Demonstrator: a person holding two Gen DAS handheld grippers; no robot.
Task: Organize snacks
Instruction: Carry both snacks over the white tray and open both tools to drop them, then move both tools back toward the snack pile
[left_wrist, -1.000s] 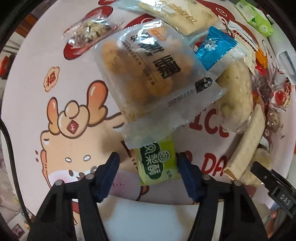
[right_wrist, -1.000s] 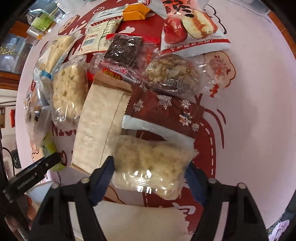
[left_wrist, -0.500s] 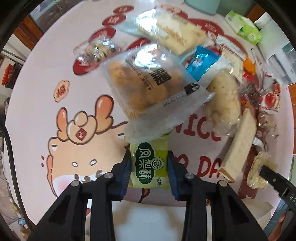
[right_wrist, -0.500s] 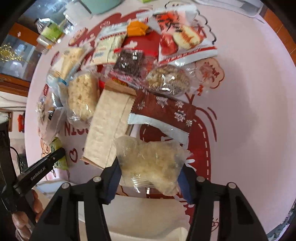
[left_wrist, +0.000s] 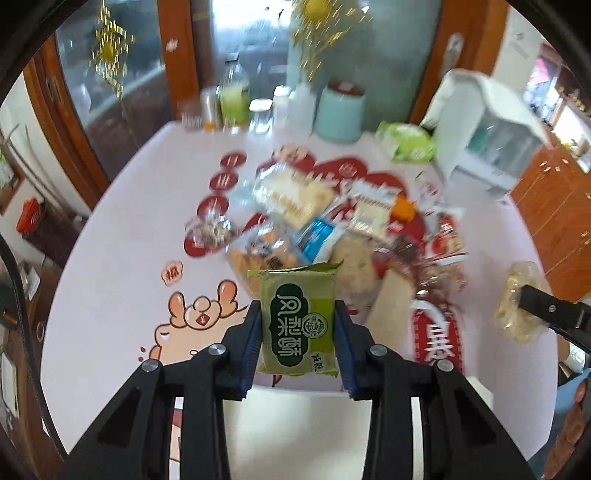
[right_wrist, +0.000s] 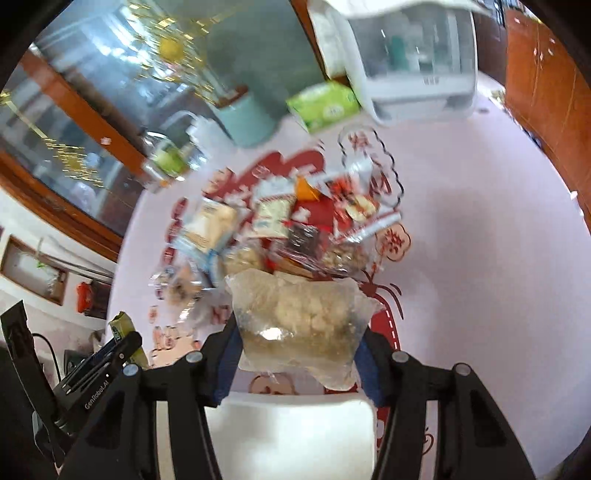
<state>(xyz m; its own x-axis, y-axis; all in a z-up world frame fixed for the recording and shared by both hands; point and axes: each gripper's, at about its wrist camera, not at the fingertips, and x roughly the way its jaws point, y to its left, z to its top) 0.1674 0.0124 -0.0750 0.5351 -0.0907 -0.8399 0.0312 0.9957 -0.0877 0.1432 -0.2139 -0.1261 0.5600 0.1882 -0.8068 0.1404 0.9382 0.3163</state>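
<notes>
My left gripper (left_wrist: 297, 325) is shut on a green snack packet (left_wrist: 297, 321) with white Chinese lettering and holds it well above the table. My right gripper (right_wrist: 295, 332) is shut on a clear bag of pale puffed snacks (right_wrist: 299, 325), also lifted; that bag shows at the right edge of the left wrist view (left_wrist: 517, 302). A blurred pile of snack packets (left_wrist: 332, 229) lies on the pink tablecloth (left_wrist: 122, 258); it also shows in the right wrist view (right_wrist: 288, 229).
A mint canister (left_wrist: 340, 114), jars and bottles (left_wrist: 236, 103) stand at the table's far edge. A green tissue pack (left_wrist: 406, 142) and a white appliance (left_wrist: 487, 140) sit at the far right. A white tray edge (right_wrist: 291, 435) lies just below my right gripper.
Both grippers closed on their packets and lifted them off the table, tilting the cameras up so the room behind comes into view.
</notes>
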